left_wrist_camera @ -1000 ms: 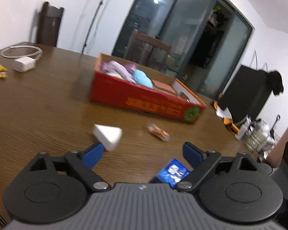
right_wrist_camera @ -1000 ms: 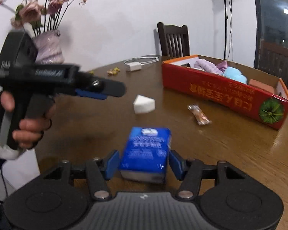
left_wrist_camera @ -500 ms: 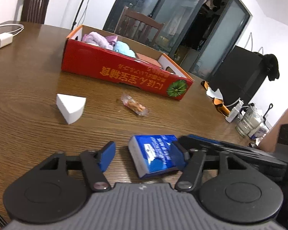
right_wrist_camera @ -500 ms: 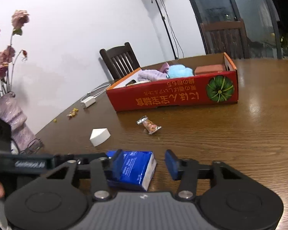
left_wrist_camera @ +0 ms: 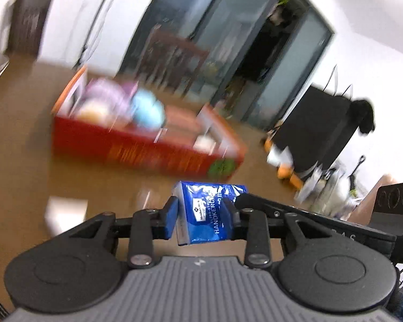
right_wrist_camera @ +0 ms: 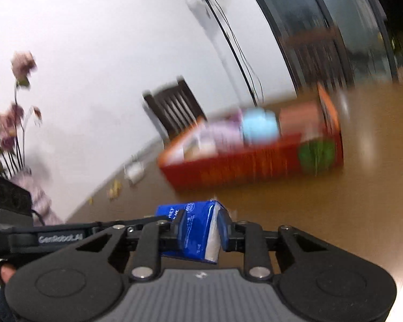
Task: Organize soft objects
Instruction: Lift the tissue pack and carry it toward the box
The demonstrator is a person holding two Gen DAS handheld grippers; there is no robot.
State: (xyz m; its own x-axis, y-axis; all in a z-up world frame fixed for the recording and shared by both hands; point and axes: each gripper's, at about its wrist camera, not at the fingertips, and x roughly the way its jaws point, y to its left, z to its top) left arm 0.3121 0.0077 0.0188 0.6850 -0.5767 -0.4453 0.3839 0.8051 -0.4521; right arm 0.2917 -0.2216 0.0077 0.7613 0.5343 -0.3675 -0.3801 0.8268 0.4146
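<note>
Tissue pack (left_wrist_camera: 207, 212) clamped between both tools: left gripper (left_wrist_camera: 201, 216) pinches it across short sides, right gripper (right_wrist_camera: 200, 230) bites from other end. Both sets of jaws just closed onto pack; pads press wrapper.

Pack appears lifted off table (left_wrist_camera: 18, 166), near red box (left_wrist_camera: 147, 153), not yet over it.

My read: light, soft, squashes under pressure; film wrapper likely slick. Hold on flat faces mid-body, not corners. Gentle squeeze enough.

Box already holds purple, blue soft items. View blurred; contact with table uncertain.

Domestic dining room: wooden tabletop (right_wrist_camera: 295, 214), dining chair (right_wrist_camera: 174, 110), flower vase (right_wrist_camera: 37, 198), glass sliding doors (left_wrist_camera: 201, 43) beyond.
</note>
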